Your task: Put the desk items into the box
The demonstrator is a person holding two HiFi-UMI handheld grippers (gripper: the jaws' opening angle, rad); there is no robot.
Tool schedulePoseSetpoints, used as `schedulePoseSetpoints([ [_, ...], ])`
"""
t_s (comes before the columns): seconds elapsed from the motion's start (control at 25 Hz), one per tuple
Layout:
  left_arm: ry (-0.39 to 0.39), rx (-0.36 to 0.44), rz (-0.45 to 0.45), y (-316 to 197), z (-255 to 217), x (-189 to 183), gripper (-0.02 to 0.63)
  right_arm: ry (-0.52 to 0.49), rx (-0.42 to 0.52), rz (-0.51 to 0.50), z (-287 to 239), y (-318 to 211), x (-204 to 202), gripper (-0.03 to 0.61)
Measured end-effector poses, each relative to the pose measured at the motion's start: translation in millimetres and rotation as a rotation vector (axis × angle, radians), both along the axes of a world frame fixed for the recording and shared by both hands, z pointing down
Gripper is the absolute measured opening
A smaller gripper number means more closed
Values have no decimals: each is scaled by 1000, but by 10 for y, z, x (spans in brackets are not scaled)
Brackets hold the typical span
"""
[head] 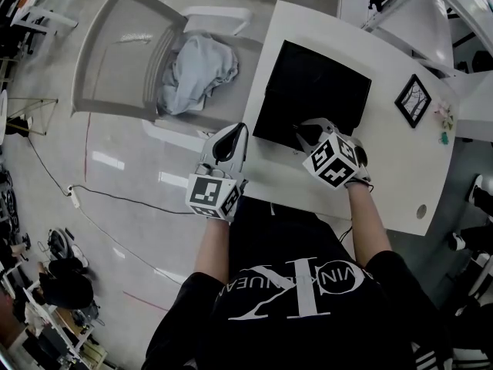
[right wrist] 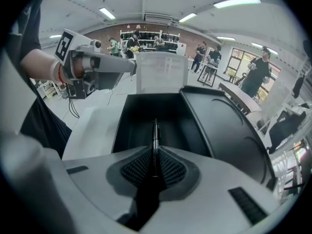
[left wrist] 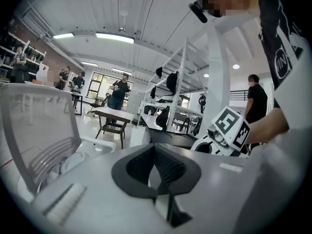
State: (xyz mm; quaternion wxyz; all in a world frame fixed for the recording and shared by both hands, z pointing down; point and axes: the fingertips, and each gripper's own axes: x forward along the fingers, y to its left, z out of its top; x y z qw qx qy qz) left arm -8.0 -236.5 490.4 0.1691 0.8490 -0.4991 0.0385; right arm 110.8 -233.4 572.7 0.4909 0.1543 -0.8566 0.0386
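Note:
An open black box (head: 308, 91) lies on the white desk (head: 385, 183). My right gripper (head: 306, 135) hangs over the box's near edge, shut on a thin black pen (right wrist: 155, 135). In the right gripper view the pen points straight ahead into the box's dark inside (right wrist: 141, 118), with the lid (right wrist: 229, 130) lying open at the right. My left gripper (head: 229, 133) hovers off the desk's left edge, beside the box, shut with nothing between its pads (left wrist: 168, 167). A small framed picture (head: 414, 100) and a few tiny items (head: 444, 119) sit at the desk's far right.
A grey chair (head: 127, 52) with a bundled grey cloth (head: 199, 69) on its seat stands left of the desk. A cable (head: 115, 199) runs across the floor. White shelving (head: 431, 6) rises behind the desk. Several people stand far off in the room.

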Motion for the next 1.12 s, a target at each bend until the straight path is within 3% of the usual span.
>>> schedulePoseSetpoints([
  [0.68,19,-12,-11,40,38,-76,11,61,7,2,96,-26,15,49],
  [1.12,25,0,-4,118,0,-44,11,16,38,52,-51,11,68,51],
])
